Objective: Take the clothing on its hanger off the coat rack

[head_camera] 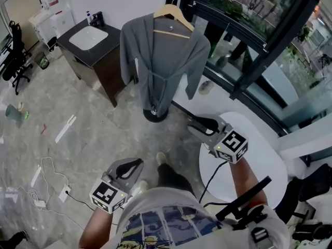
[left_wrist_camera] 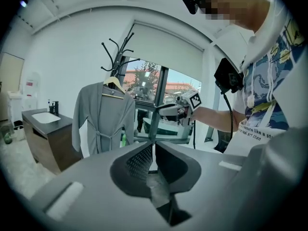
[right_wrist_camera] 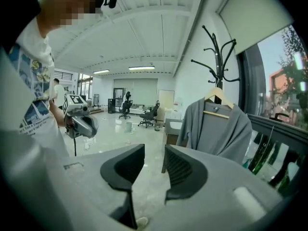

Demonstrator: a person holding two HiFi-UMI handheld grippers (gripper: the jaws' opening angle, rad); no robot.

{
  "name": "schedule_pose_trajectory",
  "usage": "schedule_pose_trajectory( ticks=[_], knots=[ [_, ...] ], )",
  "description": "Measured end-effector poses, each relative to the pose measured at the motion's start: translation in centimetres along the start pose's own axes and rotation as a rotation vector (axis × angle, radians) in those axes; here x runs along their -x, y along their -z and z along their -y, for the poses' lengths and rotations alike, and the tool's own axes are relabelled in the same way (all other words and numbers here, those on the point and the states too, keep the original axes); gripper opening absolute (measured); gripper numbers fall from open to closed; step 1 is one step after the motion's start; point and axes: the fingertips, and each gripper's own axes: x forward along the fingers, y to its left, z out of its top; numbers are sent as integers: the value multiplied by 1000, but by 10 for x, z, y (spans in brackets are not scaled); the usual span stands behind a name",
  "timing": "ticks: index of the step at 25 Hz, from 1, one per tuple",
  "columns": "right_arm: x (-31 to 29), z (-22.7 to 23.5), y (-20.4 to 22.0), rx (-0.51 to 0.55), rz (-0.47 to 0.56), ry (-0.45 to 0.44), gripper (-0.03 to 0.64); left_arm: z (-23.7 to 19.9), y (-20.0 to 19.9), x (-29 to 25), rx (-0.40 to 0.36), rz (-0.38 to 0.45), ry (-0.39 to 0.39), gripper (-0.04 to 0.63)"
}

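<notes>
A grey robe [head_camera: 161, 61] hangs on a wooden hanger [head_camera: 174, 17] from a black coat rack whose round base [head_camera: 155, 115] stands on the floor ahead of me. In the left gripper view the robe [left_wrist_camera: 101, 117] and the rack [left_wrist_camera: 118, 52] lie well beyond the jaws. The right gripper view shows the robe [right_wrist_camera: 216, 129] to the right of the jaws. My left gripper [head_camera: 136, 163] is low and near my body, its jaws together and empty [left_wrist_camera: 154, 146]. My right gripper [head_camera: 193, 125] is held further forward, short of the robe, open with nothing between its jaws [right_wrist_camera: 154, 150].
A dark vanity with a white sink [head_camera: 88, 38] stands left of the rack. A white round table [head_camera: 244, 160] is at my right, with dark-framed windows [head_camera: 259, 51] behind it. Cables and a power strip [head_camera: 46, 191] lie on the floor at left. An office chair [head_camera: 13, 56] is far left.
</notes>
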Motion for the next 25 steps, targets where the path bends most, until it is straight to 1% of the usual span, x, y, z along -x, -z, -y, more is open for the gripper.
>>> schedule_pose_trajectory(
  ticks=[2,6,9,11,13,17,20,22,25],
  knots=[
    [-11,41,-18,11,11,14,140,-19,-11,-11,-8,7,-3,29],
    [-33,125,-57,73,23,54,175,-51,-39,-38,-18,22,-11,34],
    [-47,191,-85,108,38,105,180,-74,-62,-60,-29,23,-17,34],
    [-57,232,-97,127,30,134,184,-88,-71,-73,-27,26,-22,34],
    [-68,266,-105,144,2,145,187,-100,-79,-84,-27,22,-30,32],
    [-93,313,-108,157,-85,108,253,-118,-93,-103,-26,12,-49,32],
    [-112,337,-107,164,-143,62,273,-130,-98,-116,-25,11,-59,32],
    [-126,349,-106,144,-170,17,292,-137,-99,-124,-28,10,-66,34],
    [-142,361,-100,81,-222,-69,347,-142,-100,-134,-32,17,-72,32]
  ],
)
